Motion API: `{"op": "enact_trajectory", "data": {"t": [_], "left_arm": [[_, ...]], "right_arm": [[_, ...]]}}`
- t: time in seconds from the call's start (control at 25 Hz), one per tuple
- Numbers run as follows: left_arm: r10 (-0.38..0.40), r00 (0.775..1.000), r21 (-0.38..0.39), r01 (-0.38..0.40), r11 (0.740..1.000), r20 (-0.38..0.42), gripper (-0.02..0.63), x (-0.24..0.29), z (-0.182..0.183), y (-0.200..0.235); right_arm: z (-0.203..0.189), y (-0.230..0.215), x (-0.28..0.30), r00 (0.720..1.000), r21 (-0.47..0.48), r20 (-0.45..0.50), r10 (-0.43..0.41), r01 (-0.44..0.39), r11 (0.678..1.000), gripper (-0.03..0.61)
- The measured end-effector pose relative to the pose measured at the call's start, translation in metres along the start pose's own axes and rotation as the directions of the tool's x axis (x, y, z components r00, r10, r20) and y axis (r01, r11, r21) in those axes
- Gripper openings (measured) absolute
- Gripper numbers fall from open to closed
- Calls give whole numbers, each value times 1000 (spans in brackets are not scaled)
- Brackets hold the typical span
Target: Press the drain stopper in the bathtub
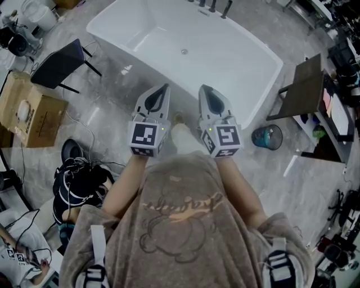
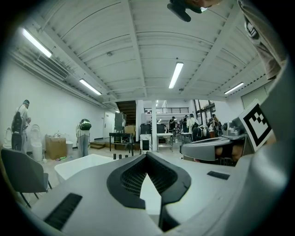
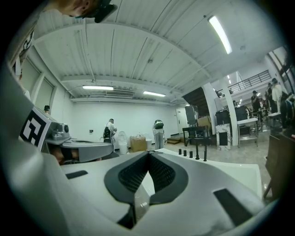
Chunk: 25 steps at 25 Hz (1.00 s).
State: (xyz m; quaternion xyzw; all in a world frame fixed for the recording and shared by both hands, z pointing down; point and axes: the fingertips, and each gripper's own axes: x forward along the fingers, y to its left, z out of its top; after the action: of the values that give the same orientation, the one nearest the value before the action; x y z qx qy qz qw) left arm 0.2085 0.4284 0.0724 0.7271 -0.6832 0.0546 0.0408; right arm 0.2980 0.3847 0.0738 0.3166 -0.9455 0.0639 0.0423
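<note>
A white freestanding bathtub [image 1: 236, 67] stands ahead of me on the grey floor. Its small round metal drain stopper [image 1: 184, 52] sits in the basin floor, toward the far end. I hold both grippers side by side over the near rim, well short of the stopper. The left gripper [image 1: 165, 89] and the right gripper [image 1: 203, 90] each have their jaw tips together, with nothing between them. The left gripper view shows its shut jaws [image 2: 147, 155] pointing level across the tub [image 2: 87, 163]. The right gripper [image 3: 148, 153] points the same way over the tub rim [image 3: 226, 170]. Neither gripper view shows the stopper.
Black tap fittings [image 1: 212, 7] stand on the tub's far rim. A black chair [image 1: 59, 63] and a cardboard box [image 1: 25, 109] are to the left, with cables and a bag [image 1: 79, 180] near my feet. A brown side table [image 1: 306, 84] and a teal bin [image 1: 267, 136] are to the right. People stand far off.
</note>
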Motion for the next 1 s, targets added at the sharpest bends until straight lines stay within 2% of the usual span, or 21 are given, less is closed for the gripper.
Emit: {"op": "enact_trajectory", "data": {"t": [0.36,0.68,1.0], "left_arm": [[-28,1000,-27,28,999,-1,3,61,16,34],[-18,1000,-35,17,999,-7,3,116,25,66],[18,1000,-15,-18,1000,13,3,177,43,91]], "right_arm": [[4,-21,68,1000,14,-23,2,-1,1000,0],[18,-51,124,999,7,-47,20,-20,1000,0],[32,-78,187,994,-66,-54,90,-94,993,0]]}}
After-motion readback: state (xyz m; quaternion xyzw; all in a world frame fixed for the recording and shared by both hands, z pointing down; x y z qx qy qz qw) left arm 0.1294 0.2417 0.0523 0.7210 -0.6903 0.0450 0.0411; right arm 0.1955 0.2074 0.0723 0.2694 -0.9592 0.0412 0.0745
